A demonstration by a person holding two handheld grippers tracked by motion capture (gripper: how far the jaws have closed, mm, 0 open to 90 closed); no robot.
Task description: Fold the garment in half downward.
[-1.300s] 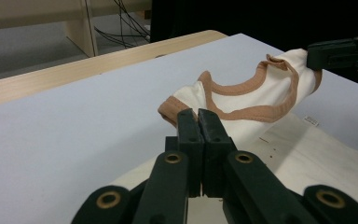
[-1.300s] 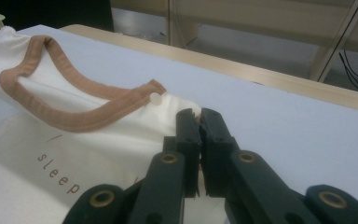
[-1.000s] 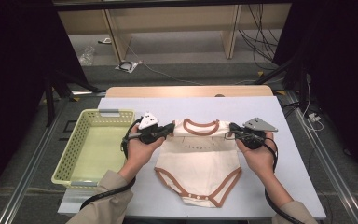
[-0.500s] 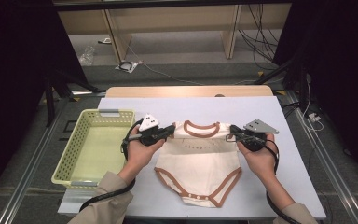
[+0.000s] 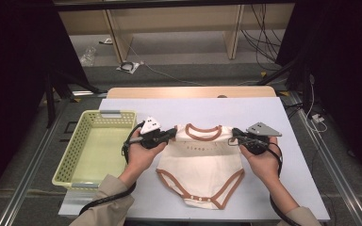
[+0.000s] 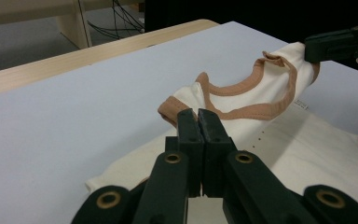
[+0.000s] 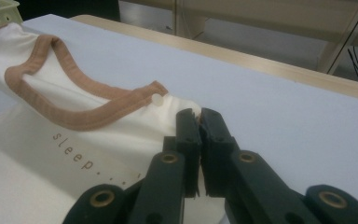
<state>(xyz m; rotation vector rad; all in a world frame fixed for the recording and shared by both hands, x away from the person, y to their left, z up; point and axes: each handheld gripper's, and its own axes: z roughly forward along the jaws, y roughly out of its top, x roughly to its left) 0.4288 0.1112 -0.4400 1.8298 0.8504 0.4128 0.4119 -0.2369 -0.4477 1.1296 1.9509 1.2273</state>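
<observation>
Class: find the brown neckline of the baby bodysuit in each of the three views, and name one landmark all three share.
High view: neckline at centre, between the two hands.
Left gripper view: neckline right of centre, above the jaws.
Right gripper view: neckline at left, beside the jaws.
Shared landmark: the table's wooden far edge.

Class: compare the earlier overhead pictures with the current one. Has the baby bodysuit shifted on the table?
No. The bodysuit lies the same way beside the yellow basket, and both the left gripper and right gripper remain clamped on its shoulders.
</observation>
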